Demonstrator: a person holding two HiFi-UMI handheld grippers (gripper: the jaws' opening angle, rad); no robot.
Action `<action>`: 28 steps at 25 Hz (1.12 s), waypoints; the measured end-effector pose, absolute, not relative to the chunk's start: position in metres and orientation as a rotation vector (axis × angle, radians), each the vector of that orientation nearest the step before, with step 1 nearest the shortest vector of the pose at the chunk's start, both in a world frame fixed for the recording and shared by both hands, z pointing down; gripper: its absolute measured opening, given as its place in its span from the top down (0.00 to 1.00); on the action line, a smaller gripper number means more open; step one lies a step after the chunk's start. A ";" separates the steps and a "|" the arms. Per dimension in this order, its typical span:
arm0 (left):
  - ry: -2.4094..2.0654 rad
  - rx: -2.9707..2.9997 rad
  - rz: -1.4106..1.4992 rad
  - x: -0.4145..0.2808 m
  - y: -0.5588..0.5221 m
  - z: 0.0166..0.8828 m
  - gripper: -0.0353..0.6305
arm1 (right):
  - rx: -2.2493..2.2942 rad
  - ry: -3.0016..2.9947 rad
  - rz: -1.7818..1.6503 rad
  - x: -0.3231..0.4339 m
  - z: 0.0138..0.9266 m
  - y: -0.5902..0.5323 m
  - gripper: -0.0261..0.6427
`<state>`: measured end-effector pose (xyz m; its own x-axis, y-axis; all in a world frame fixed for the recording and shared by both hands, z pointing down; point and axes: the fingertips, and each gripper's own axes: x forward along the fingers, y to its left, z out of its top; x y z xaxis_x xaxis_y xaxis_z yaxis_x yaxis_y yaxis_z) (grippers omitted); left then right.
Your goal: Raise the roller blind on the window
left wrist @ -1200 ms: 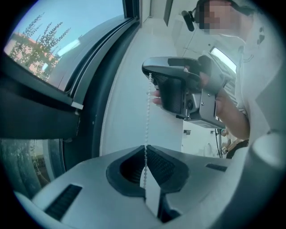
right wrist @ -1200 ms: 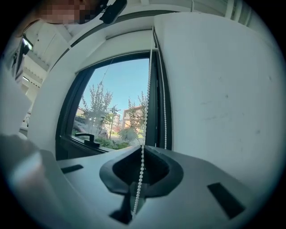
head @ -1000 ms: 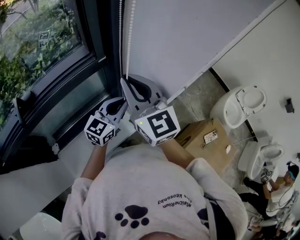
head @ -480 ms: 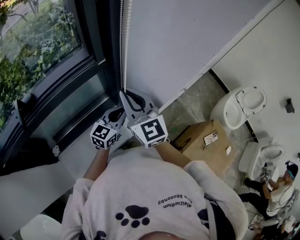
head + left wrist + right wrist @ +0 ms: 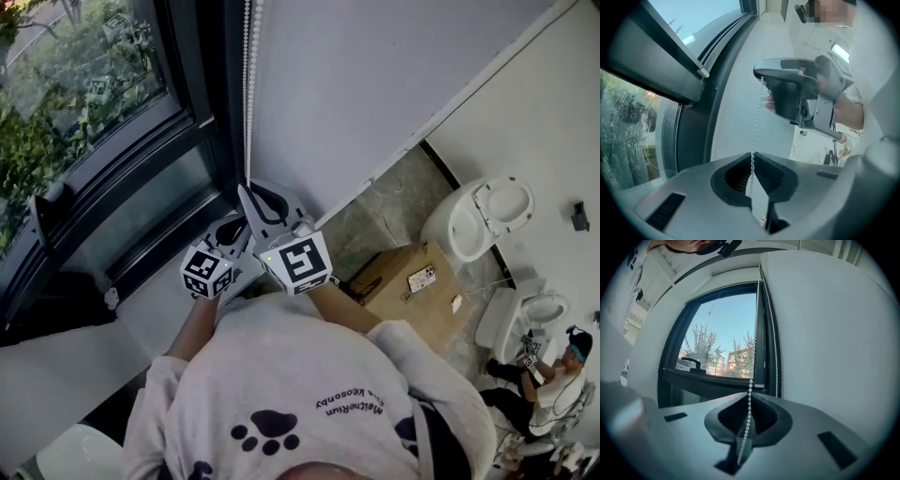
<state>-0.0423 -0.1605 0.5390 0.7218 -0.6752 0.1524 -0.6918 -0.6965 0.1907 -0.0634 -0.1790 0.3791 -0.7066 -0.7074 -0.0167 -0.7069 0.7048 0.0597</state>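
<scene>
While both tongs grip the blind's bead chain (image 5: 247, 94), I record the task as under way and not confirmed finished. The left tongs (image 5: 753, 153) are closed tight on one strand, the beads pinched between the pads. The right tongs (image 5: 750, 391) are likewise clamped on the same strand, just above the left pair. The second strand hangs free beside the dark frame. The chain runs taut up the edge of the window (image 5: 719, 341), next to the white wall (image 5: 375, 84). In the right gripper view the glass appears uncovered as far up as I can see, with sky and trees showing through. I cannot make out the blind's fabric or roller in any view. My judgement: most of the raising looks done; what remains is to check the top and pull further if any fabric hangs down.
</scene>
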 end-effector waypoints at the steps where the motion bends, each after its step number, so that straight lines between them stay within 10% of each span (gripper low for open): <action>1: -1.068 2.702 0.106 -0.041 -0.158 0.538 0.92 | 1.198 -2.898 -0.095 -0.064 0.378 -0.179 0.93; 4: -1.043 2.714 0.087 -0.038 -0.152 0.532 0.73 | 1.194 -2.901 -0.091 -0.063 0.379 -0.179 0.93; 9: -1.142 2.739 0.006 -0.053 -0.149 0.488 0.73 | 1.189 -2.906 -0.088 -0.063 0.378 -0.178 0.93; 16: -1.335 2.738 -0.103 -0.079 -0.148 0.412 0.94 | 1.207 -2.881 -0.119 -0.059 0.376 -0.178 0.93; 28: -1.390 2.738 -0.124 -0.076 -0.143 0.363 0.94 | 1.258 -2.869 -0.168 -0.046 0.348 -0.170 0.83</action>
<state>-0.0761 -0.1427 0.3626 0.5882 -0.8076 -0.0410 -0.8021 -0.5892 0.0972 -0.0465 -0.1702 0.3484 -0.6784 -0.7336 -0.0388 -0.7332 0.6727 0.0994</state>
